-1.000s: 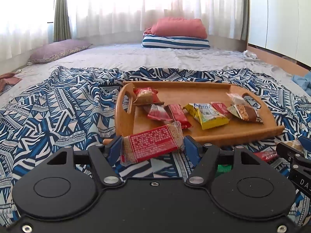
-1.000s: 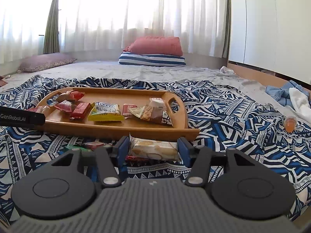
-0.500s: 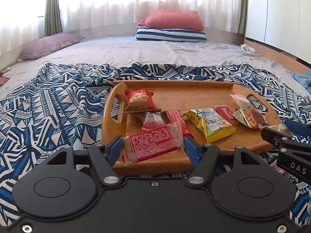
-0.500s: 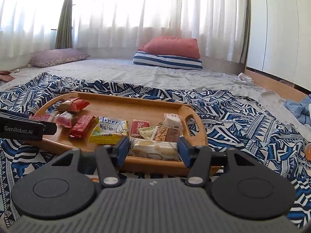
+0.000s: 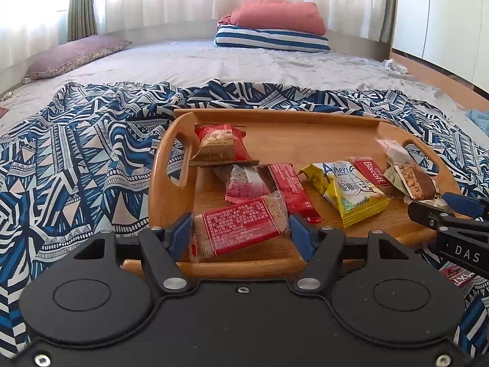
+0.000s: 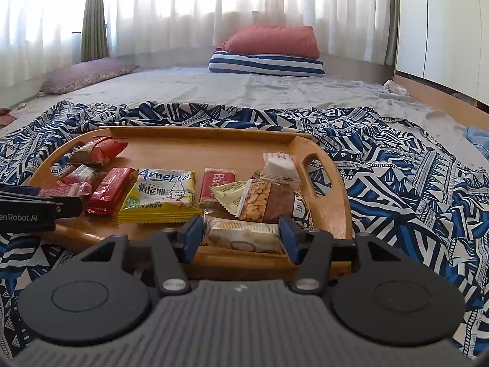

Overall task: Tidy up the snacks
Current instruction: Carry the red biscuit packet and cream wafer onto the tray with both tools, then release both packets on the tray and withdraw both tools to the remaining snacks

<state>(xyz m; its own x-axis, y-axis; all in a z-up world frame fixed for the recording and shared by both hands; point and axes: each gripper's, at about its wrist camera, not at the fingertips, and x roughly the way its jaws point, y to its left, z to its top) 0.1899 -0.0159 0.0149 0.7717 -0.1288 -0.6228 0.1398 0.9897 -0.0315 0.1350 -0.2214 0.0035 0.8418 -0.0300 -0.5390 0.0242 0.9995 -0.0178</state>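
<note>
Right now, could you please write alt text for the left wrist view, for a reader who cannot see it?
The left hand-held gripper holds a red-labelled snack bar over the near edge of a wooden tray that holds about seven wrapped snacks. The tray rests on a blue patterned blanket on a bed, and the right hand-held gripper enters from the right.

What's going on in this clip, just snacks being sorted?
Yes. A person holds a claw in each hand over a wooden tray on a patterned blanket. The left claw grips a red-labelled snack bar; the right claw grips a pale snack packet. Both hang above the tray's near edge, unreleased. Other snacks already lie there.
</note>
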